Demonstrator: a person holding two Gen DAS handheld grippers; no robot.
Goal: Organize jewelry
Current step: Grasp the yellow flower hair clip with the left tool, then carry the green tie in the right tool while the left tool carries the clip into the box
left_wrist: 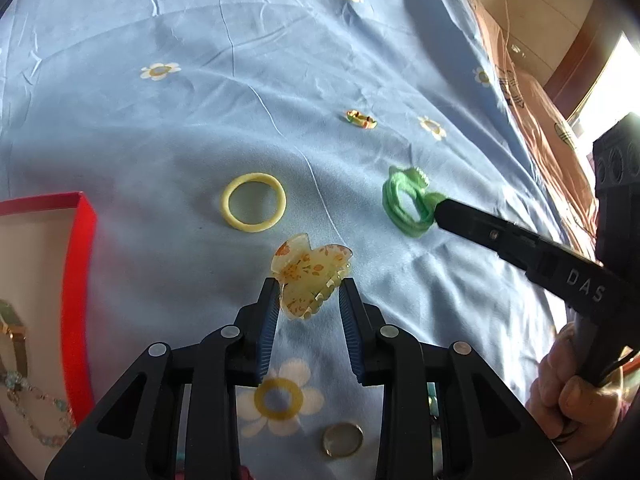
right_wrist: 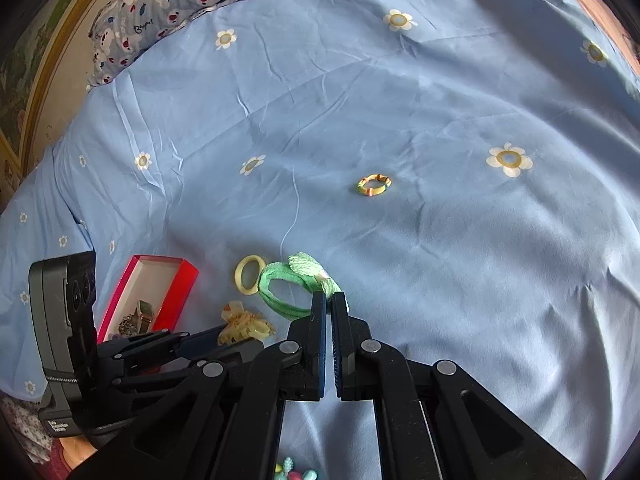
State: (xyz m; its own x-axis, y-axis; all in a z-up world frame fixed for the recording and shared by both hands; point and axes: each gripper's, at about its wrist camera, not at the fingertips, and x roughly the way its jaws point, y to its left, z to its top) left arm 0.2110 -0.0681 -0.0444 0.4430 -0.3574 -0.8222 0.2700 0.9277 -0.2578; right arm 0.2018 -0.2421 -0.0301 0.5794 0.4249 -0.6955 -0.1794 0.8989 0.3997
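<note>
From the left wrist camera, the left gripper [left_wrist: 308,292] stands partly open, its ribbed blue pads [left_wrist: 269,312] on either side of a translucent yellow claw clip [left_wrist: 306,276] printed with small orange flowers; the clip's toothed edge sits between the tips, and whether the pads press on it cannot be told. Just beyond lies a smooth pale yellow ring [left_wrist: 253,202], flat on the creased blue sheet [left_wrist: 160,140] with its daisy print. To the right, the right gripper [left_wrist: 440,210] is closed on a soft green fabric hair tie [left_wrist: 408,200], a hand [left_wrist: 568,392] gripping its handle. Farther off rests a small striped band [left_wrist: 361,119]. At the left edge a red cardboard box [left_wrist: 78,280] holds a beaded chain [left_wrist: 36,412]. Near the camera lies a round metal-rimmed disc [left_wrist: 343,439].

From the right wrist camera, the right gripper [right_wrist: 329,298] is pinched shut on the knotted end of the green hair tie [right_wrist: 288,288], whose loop droops leftward. The yellow ring [right_wrist: 249,273] lies just left of it, the claw clip [right_wrist: 245,326] nearer, the red box [right_wrist: 176,292] farther left. The striped band [right_wrist: 374,185] lies well apart, farther away. A patterned pillow [right_wrist: 172,0] lies at the far left.
</note>
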